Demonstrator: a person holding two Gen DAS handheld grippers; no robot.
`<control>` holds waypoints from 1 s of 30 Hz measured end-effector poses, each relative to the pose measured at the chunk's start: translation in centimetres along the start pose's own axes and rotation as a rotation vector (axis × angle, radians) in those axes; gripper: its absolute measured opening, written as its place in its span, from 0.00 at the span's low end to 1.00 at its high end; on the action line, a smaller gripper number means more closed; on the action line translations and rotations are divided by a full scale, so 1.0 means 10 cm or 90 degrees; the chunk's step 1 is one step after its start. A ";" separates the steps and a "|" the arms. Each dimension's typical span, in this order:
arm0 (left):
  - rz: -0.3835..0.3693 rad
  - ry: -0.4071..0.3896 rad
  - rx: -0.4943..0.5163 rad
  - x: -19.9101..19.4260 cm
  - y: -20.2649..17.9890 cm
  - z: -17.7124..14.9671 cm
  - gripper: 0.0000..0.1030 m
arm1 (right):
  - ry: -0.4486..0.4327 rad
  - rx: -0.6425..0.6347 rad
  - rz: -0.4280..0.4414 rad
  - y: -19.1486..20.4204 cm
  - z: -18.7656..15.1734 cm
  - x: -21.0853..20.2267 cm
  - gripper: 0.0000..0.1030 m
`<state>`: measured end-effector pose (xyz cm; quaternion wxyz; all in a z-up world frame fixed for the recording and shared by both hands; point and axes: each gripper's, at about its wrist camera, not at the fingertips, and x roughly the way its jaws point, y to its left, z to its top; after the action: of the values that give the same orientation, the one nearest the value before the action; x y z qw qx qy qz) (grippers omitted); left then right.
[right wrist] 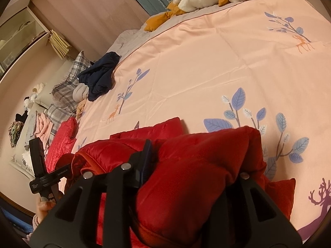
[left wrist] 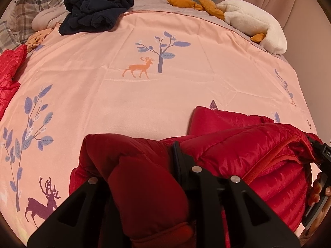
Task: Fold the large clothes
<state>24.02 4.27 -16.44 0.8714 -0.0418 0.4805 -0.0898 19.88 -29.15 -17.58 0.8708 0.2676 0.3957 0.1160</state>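
Note:
A red puffer jacket (left wrist: pixel 244 150) lies bunched at the near edge of the bed on a pink duvet (left wrist: pixel 144 95). My left gripper (left wrist: pixel 142 165) is shut on a thick fold of the red puffer jacket; one finger (left wrist: pixel 180 157) shows, the other is buried in the fabric. My right gripper (right wrist: pixel 190 161) is shut on another fold of the red puffer jacket (right wrist: pixel 202 165), with one finger (right wrist: pixel 144 155) visible. The right gripper also shows at the right edge of the left wrist view (left wrist: pixel 320 165), and the left gripper shows in the right wrist view (right wrist: pixel 41 177).
A dark navy garment (left wrist: pixel 97 10) lies crumpled at the far left of the bed. A white and orange plush toy (left wrist: pixel 252 22) lies at the far right. Another red quilted garment (left wrist: pixel 10 74) sits at the left edge, by plaid pillows (left wrist: pixel 39 6). Shelves (right wrist: pixel 20 33) stand beyond.

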 end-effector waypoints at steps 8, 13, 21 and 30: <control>0.002 -0.012 0.001 -0.10 -0.03 0.00 0.23 | -0.007 0.003 0.007 0.02 0.00 -0.05 0.33; -0.003 -0.017 -0.005 -0.14 -0.03 0.01 0.25 | -0.010 0.004 0.013 0.03 0.01 -0.08 0.36; 0.001 -0.024 -0.006 -0.19 -0.05 0.00 0.28 | -0.014 0.003 0.019 0.06 0.01 -0.11 0.43; -0.004 -0.026 -0.009 -0.22 -0.04 -0.01 0.32 | -0.015 0.011 0.024 0.04 0.01 -0.13 0.44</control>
<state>22.75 4.33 -14.64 0.8806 -0.0509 0.4627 -0.0883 19.11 -29.42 -16.50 0.8707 0.2838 0.3815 0.1257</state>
